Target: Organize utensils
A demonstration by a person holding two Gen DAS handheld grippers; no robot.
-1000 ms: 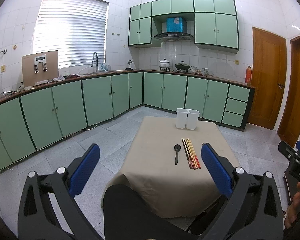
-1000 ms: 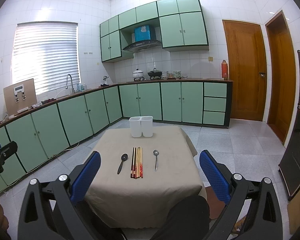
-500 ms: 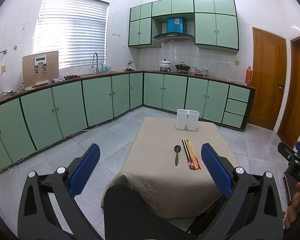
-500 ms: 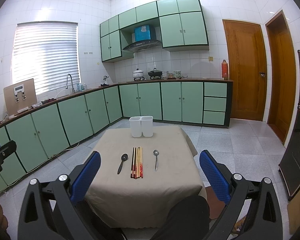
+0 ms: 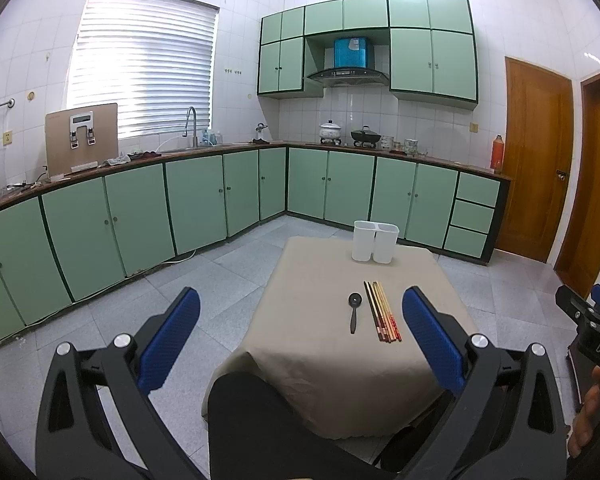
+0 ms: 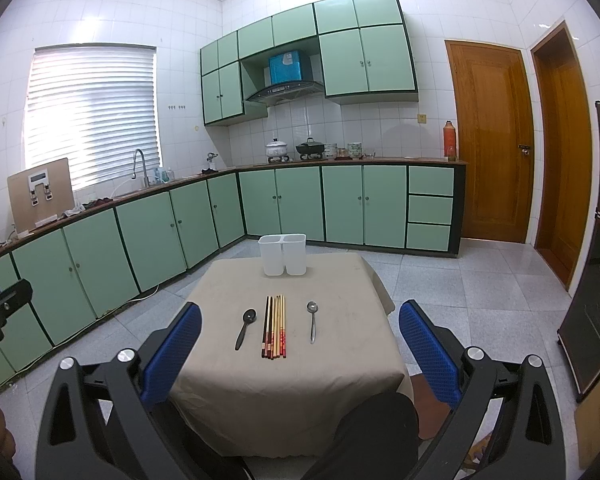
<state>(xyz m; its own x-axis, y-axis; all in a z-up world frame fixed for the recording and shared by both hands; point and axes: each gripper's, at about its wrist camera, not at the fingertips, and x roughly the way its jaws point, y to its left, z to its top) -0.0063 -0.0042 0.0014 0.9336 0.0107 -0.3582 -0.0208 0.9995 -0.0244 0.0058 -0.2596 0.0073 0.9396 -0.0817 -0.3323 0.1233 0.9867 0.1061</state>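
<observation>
On the beige-clothed table (image 6: 340, 364) lie a black spoon (image 6: 246, 327), a bundle of several chopsticks (image 6: 275, 326) and a steel spoon (image 6: 312, 320), side by side. A white two-compartment holder (image 6: 283, 254) stands at the far edge, empty as far as I can see. The left wrist view shows the black spoon (image 5: 354, 312), chopsticks (image 5: 382, 311) and holder (image 5: 375, 241); its right finger hides the steel spoon. My left gripper (image 5: 300, 336) and right gripper (image 6: 300, 348) are both open, held well back from the table, with nothing between the fingers.
A person's dark-clad knee (image 5: 260, 412) sits at the table's near edge. Green base cabinets (image 6: 284, 204) line the left and back walls. Grey tiled floor (image 6: 460, 292) surrounds the table. Wooden doors (image 6: 488, 144) stand at the right, a dark cabinet (image 6: 596, 280) at far right.
</observation>
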